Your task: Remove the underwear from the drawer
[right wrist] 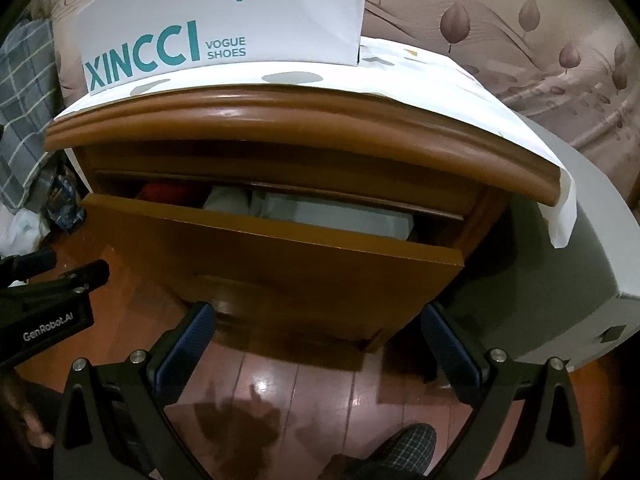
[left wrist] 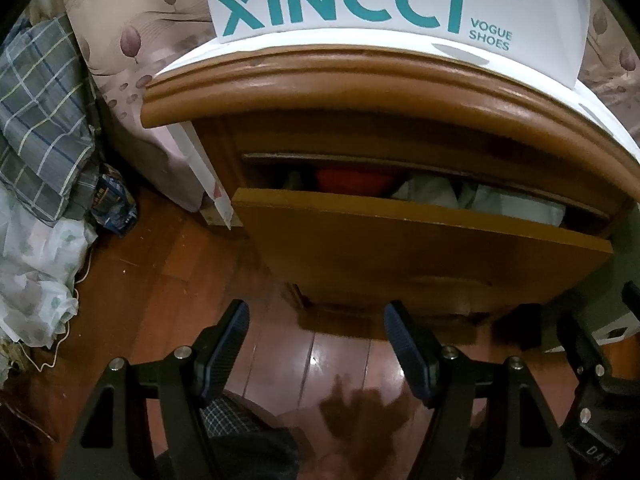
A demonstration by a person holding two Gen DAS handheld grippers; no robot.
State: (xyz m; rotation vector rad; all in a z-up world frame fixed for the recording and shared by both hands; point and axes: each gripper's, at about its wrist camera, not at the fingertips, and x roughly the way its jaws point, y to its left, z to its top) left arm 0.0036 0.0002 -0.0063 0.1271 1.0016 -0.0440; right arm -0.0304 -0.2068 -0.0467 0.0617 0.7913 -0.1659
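Note:
A wooden nightstand has its drawer (left wrist: 420,248) (right wrist: 276,264) pulled partly out. Inside the gap lie a red garment (left wrist: 354,180) (right wrist: 170,192) on the left and pale folded cloth (left wrist: 492,200) (right wrist: 344,210) to the right. My left gripper (left wrist: 316,330) stands open below the drawer front, nothing between its fingers. My right gripper (right wrist: 316,334) is likewise open and empty, below the drawer front and over the floor. The left gripper's body (right wrist: 48,304) shows at the left edge of the right wrist view.
A white XINCCI shoe box (left wrist: 360,4) (right wrist: 208,20) sits on white paper on the nightstand top. Plaid bedding (left wrist: 40,120) hangs at the left, a blue packet (left wrist: 114,206) lies on the wooden floor (left wrist: 168,280). A grey-white box (right wrist: 560,280) stands at the right.

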